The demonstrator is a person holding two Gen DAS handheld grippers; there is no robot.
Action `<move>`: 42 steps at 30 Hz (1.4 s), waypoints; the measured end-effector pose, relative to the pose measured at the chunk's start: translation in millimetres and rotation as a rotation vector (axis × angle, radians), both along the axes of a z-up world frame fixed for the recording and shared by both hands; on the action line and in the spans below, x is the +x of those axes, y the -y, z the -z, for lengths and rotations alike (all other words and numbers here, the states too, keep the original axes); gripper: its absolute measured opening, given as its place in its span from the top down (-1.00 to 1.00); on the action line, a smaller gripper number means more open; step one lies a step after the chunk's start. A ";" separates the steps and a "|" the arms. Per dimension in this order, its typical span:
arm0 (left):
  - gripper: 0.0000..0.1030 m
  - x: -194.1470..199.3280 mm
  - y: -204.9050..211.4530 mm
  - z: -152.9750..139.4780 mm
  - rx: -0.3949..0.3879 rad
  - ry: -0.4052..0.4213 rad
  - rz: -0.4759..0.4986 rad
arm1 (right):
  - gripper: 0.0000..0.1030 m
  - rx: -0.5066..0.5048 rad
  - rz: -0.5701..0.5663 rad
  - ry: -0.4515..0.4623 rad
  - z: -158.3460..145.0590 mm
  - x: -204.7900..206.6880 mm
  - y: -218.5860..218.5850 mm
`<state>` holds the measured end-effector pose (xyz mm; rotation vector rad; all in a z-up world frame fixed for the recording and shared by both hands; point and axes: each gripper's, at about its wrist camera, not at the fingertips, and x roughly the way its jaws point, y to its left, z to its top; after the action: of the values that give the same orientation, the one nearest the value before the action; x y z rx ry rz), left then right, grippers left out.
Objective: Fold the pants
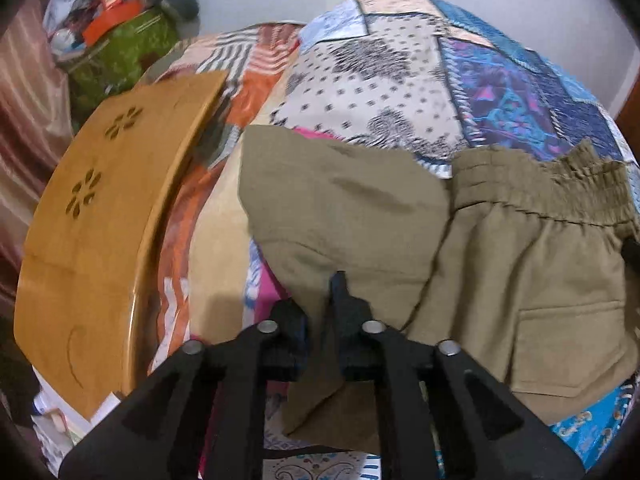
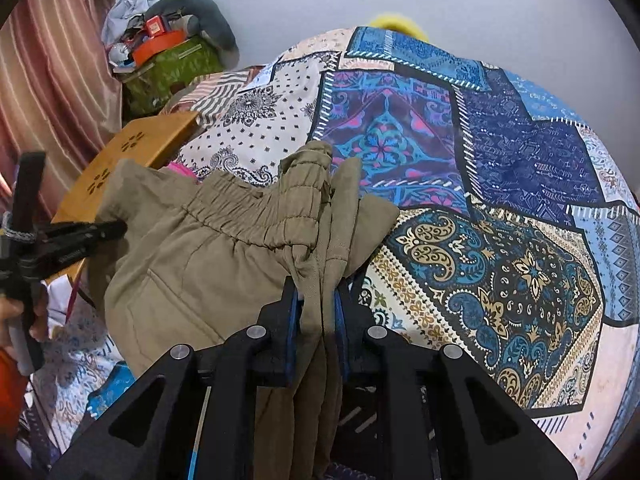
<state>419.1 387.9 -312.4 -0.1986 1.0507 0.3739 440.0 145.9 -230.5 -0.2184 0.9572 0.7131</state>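
Patchwork bedspread (image 2: 500, 168) covers pretty much the whole bed, all blue, purple and paisley panels, with a plain pale wall behind it. Over on the left side there's a striped reddish curtain (image 2: 52, 76), and next to it a green bag (image 2: 172, 68) piled with clutter, with a grey neck pillow (image 2: 208, 12) curled over the top. Just in front of that sits a wooden lap table (image 1: 104, 216) with little flower cutouts, resting on the bed's left edge.

Moving along, the left gripper (image 1: 320, 320) is nipping a fold of the khaki pants (image 1: 500, 264). The cloth runs right between its fingers, which sit close together on it. In the right wrist view you can see that same gripper coming in from the left edge, with a hand (image 2: 16, 320) wrapped round its handle.

The pants themselves are bunched up mid-bed, the elastic waistband (image 2: 256, 212) scrunched across the top and a flap pocket (image 1: 576, 348) facing up.

Further right, the right gripper (image 2: 318, 312) has a thick bundle of the fabric pinched between its blue pads (image 2: 295, 312), several layers hanging down through the gap toward the camera. Right of that it's just bare bedspread, with something yellow (image 2: 396, 22) peeking over the far edge.
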 end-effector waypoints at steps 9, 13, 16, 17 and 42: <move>0.22 -34.9 17.4 -26.0 0.031 -0.025 0.016 | 0.11 -0.044 0.021 0.023 -25.9 -29.7 20.5; 0.14 -61.4 40.9 -71.8 0.068 0.033 0.051 | 0.09 -0.007 0.022 0.050 -53.5 -49.6 32.0; 0.12 -84.1 63.5 -112.5 0.105 0.098 0.085 | 0.09 0.043 0.021 0.082 -81.9 -69.3 42.6; 0.11 -91.9 70.2 -124.8 0.113 0.117 0.092 | 0.09 0.058 0.019 0.099 -92.2 -76.5 46.1; -0.12 -367.9 239.2 -337.1 0.282 0.768 0.182 | 0.09 0.430 -0.078 0.571 -262.3 -309.3 138.3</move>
<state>51.1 148.7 24.7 0.0156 0.2497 0.2415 130.7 7.6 31.8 -0.0705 0.2423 0.8499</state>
